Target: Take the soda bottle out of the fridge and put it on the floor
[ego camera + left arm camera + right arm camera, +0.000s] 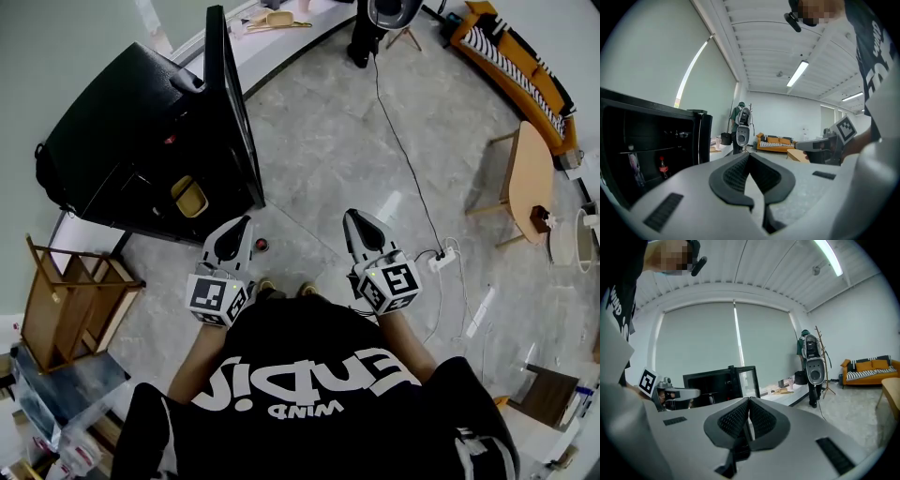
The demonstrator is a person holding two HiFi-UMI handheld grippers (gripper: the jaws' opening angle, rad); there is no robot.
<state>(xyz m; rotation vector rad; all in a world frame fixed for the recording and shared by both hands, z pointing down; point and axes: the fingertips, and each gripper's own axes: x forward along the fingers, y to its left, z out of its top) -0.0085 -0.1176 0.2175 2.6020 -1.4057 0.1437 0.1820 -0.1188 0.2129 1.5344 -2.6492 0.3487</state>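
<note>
Soda bottle: the soda bottle (662, 167), red-capped and red-labelled, is standing upright deep inside the fridge (141, 141). It is showing in the left gripper view against the dark interior, near a paler bottle (633, 164), and nothing is touching it.

Fridge door: the door (234, 112) is standing wide open, so the way to the shelves is looking clear.

Left gripper: the left gripper (749, 157) is hovering in front of the person's body, its fingers pressing together on nothing. It is pointing roughly level past the door's edge, not into the fridge.

Right gripper: the right gripper (749, 401) is hovering beside the left one, its fingers likewise closed and empty. It is sitting well apart from the fridge.

Floor: the grey floor (356, 141) is lying bare in front of the person, giving plenty of room for setting the bottle down. A small red-topped round thing (262, 246) is sitting by the door's lower corner, just beside the left gripper in the head view. I cannot tell what it is.

Done: only the opening of the door is showing as finished.

Left to do: nearly everything is waiting. One gripper's fingers are needing to open, reach into the fridge, close on the bottle, bring it out past the door and stand it on the floor.

Progress: by my reading, the task is sitting at its very beginning, with the bottle not yet approached.
</note>
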